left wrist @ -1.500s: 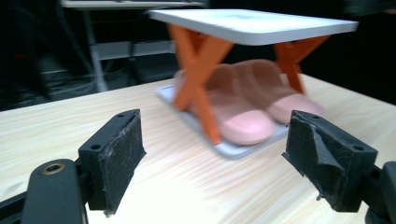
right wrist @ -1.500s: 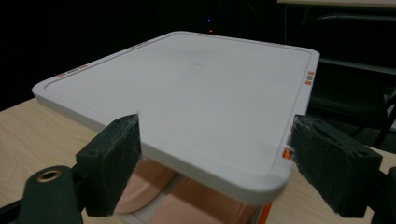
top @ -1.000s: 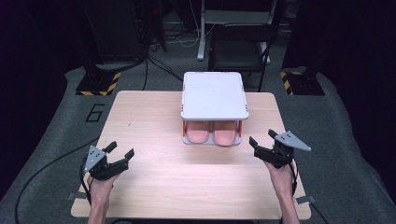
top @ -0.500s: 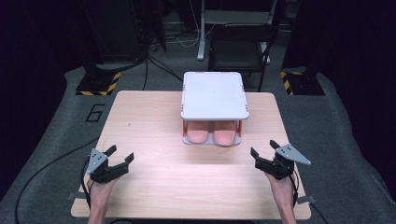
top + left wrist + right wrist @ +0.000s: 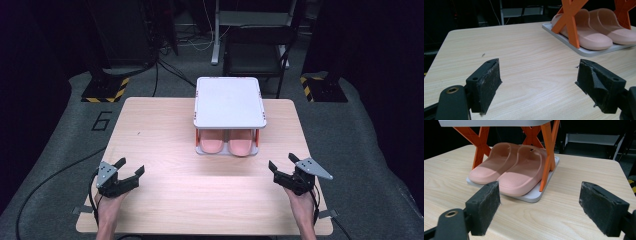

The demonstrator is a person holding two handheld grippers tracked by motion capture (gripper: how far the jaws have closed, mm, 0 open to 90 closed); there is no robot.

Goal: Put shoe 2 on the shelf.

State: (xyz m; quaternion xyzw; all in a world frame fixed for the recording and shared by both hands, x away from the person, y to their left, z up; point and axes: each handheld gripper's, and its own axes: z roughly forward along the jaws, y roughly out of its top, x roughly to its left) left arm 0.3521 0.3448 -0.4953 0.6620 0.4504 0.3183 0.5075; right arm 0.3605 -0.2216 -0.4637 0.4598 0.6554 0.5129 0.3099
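– Where were the slippers [image 5: 227, 144]?
– On the rack's [image 5: 229, 101] bottom tray, far centre of the table [image 5: 200, 200].
– And the tongs?
– Left gripper [image 5: 127, 170] and right gripper [image 5: 282, 167] both gaped wide, holding nothing, near the table's front corners.

Your left black two-jaw gripper [image 5: 128, 176]: grey three-cornered plate on top, black cable trailing. Your right black gripper [image 5: 283, 168]: same plate. Foam-faced black fingers [image 5: 486, 82], frayed edges; brass-ringed screw hole.

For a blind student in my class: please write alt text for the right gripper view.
A pair of pink slides sits on the bottom tray of a small rack with orange cross-braced legs, on a wooden table. The right gripper, jaws open, faces them.
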